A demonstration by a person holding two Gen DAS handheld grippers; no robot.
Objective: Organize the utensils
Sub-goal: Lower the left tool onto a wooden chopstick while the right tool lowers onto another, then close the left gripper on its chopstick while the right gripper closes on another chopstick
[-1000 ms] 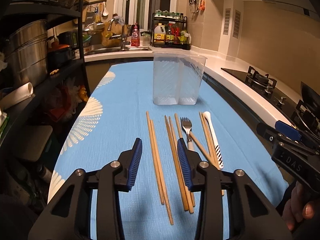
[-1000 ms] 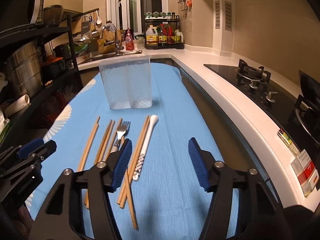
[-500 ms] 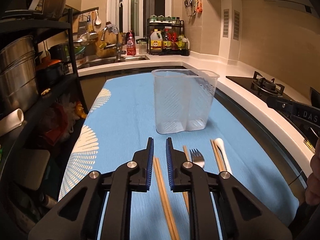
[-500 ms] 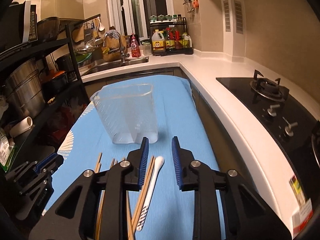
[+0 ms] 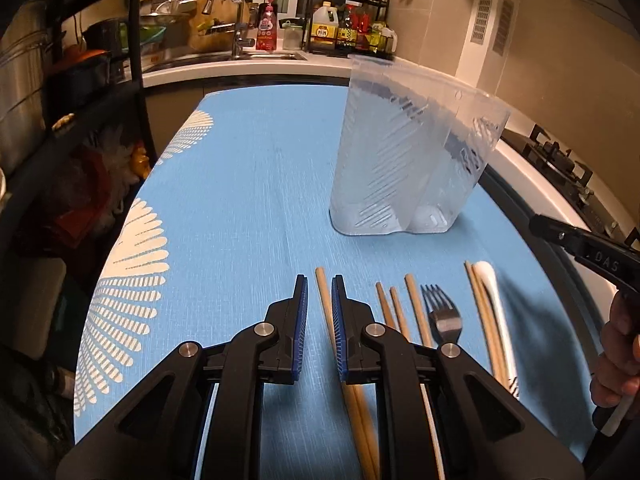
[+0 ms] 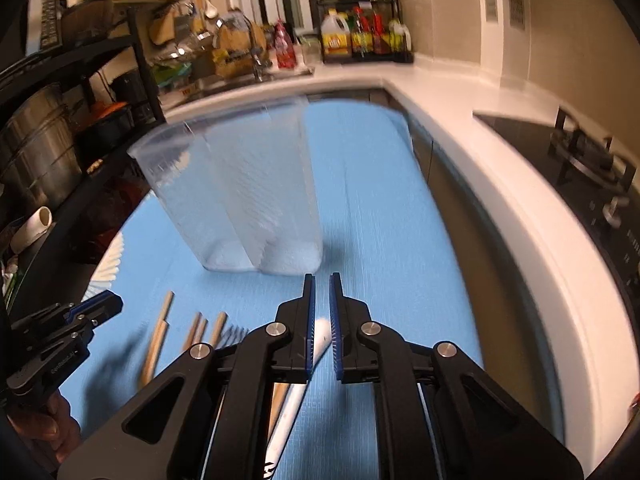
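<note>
A clear plastic two-part holder [image 5: 416,160] stands upright on the blue cloth [image 5: 248,184]; it also shows in the right wrist view [image 6: 248,200]. Several wooden chopsticks [image 5: 416,308], a metal fork [image 5: 444,316] and a white spoon [image 5: 496,300] lie in a row in front of it. My left gripper [image 5: 320,284] hangs over the leftmost chopstick pair [image 5: 325,300], jaws nearly closed with a narrow gap, holding nothing. My right gripper [image 6: 322,284] is nearly closed too, empty, above the white spoon [image 6: 316,344].
A black shelf rack with steel pots [image 5: 24,80] stands left of the table. A white counter [image 6: 500,168] with a gas hob [image 6: 584,160] runs along the right. A sink and bottle rack [image 5: 348,28] stand at the back.
Both grippers closed from wide open to a narrow gap and moved forward toward the holder. The right view is blurred with motion.
</note>
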